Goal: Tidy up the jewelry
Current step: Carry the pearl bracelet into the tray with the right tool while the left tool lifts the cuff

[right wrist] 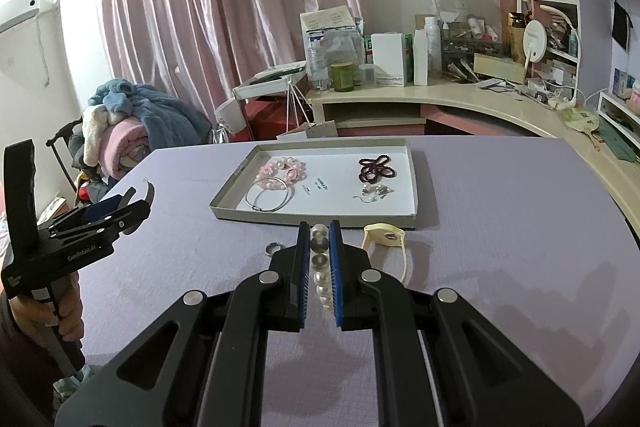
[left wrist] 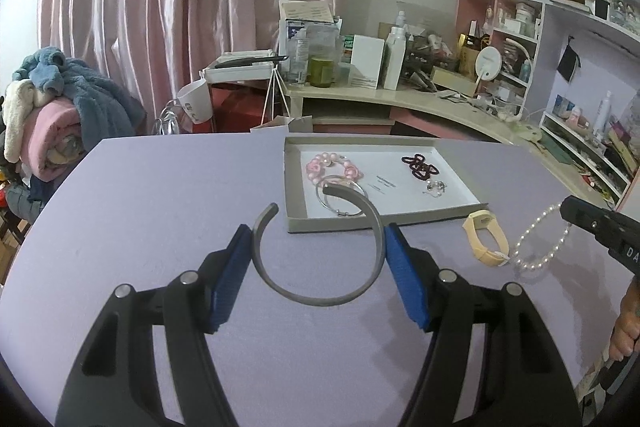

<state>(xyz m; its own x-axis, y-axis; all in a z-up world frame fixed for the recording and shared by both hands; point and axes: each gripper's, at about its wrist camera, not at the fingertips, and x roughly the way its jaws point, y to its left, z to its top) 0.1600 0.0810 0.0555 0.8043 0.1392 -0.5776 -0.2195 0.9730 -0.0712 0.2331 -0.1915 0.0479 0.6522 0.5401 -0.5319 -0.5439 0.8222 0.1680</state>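
Both grippers — black linkage arms, silver pivot pins, blue ribbed pads — carry white lettering.

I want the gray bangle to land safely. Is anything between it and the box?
Nothing visible blocks it. The left gripper holds the gray bangle just short of the box. Inside, the silver hoop already lies near that edge.

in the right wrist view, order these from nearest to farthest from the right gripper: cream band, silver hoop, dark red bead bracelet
1. cream band: on the table just right of the right gripper.
2. silver hoop: front left of the tray.
3. dark red bead bracelet: back right of the tray.
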